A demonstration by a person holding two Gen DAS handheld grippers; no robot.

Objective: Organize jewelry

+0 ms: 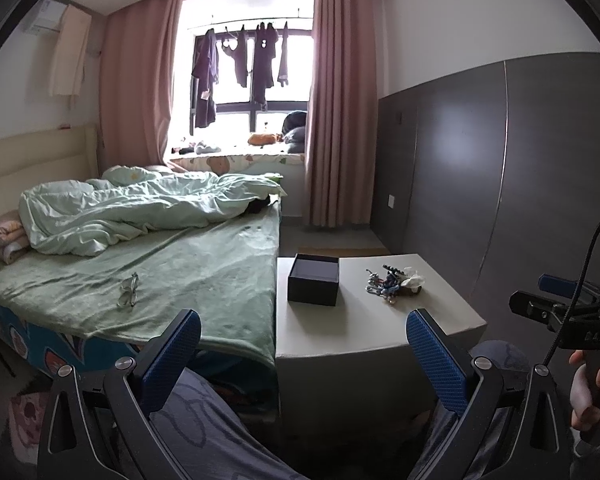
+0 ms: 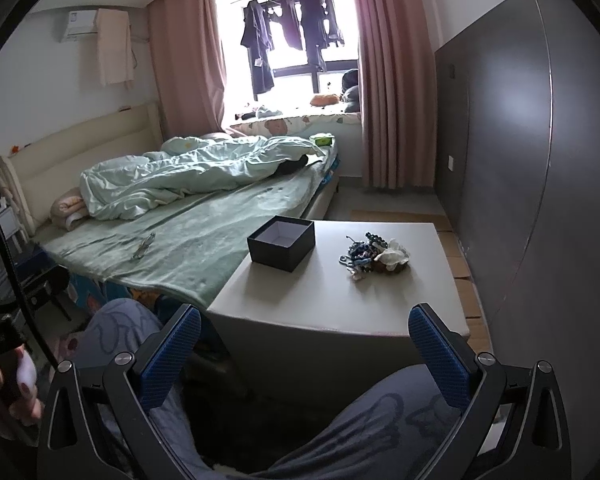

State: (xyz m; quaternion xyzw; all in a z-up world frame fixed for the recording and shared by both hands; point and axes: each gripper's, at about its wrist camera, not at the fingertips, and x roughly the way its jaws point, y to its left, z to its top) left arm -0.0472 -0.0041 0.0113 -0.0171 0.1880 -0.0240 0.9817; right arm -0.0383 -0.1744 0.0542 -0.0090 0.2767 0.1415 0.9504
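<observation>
A dark, open, empty box [image 1: 313, 283] [image 2: 281, 243] stands on the left part of a white side table [image 1: 364, 332] [image 2: 340, 300]. A tangled pile of jewelry [image 1: 394, 280] [image 2: 374, 257], beads, clasps and a white piece, lies on the table to the right of the box. My left gripper [image 1: 303, 334] is open and empty, held low in front of the table. My right gripper [image 2: 304, 330] is open and empty, near the table's front edge. The right gripper also shows at the right edge of the left wrist view [image 1: 556, 308].
A bed with a green blanket [image 1: 160, 264] [image 2: 188, 240] stands against the table's left side; a pair of glasses [image 1: 128, 290] [image 2: 144, 246] lies on it. A dark panelled wall [image 1: 500, 180] runs along the right. The person's knees [image 2: 360, 420] are below the grippers.
</observation>
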